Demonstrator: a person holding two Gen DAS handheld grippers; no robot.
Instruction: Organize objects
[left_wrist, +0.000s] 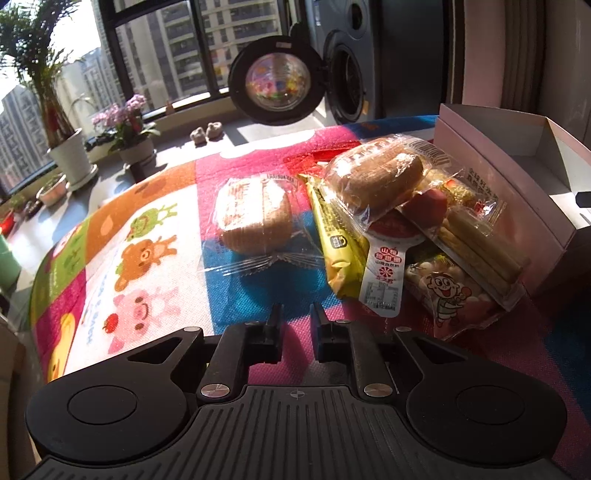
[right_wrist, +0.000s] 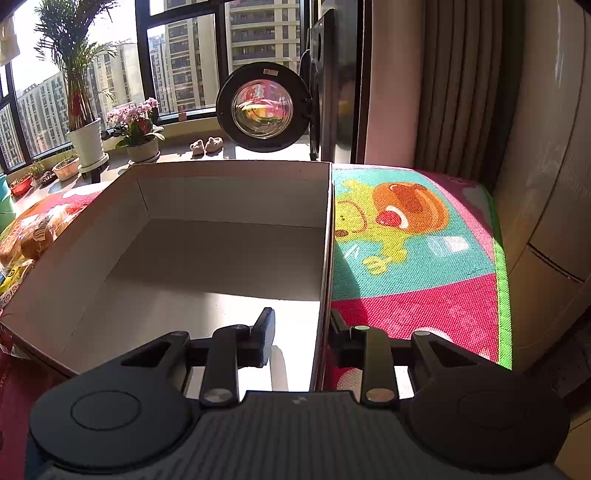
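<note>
A left gripper (left_wrist: 295, 314), its fingers drawn near together with a slim gap and nothing between them, hovers low over a cartoon-printed mat (left_wrist: 147, 236) in a sunlit room. Just ahead and slightly left of it lies a wrapped bun (left_wrist: 255, 214); ahead and to its right a heap of snacks leans together: a yellow bar (left_wrist: 334, 236), a second bun (left_wrist: 380, 177) riding on top, a lollipop-shaped pack (left_wrist: 386, 269), a stick-biscuit pack (left_wrist: 476, 240) and a cartoon-boy bag (left_wrist: 450, 291). Beyond the heap, further right, stands an open box (left_wrist: 517, 173). The right gripper (right_wrist: 300, 332) is spread and straddles the near right wall of that box (right_wrist: 327, 240), one finger inside, one outside on the mat; whether the pads touch the card cannot be told. The box interior looks bare. The packets appear light, soft and slick in their crinkly film, the buns easily crushed, so the crimped end seals or the bar's firm body seem the safest places to pinch; the thin card wall would likely flex under a hard squeeze.
</note>
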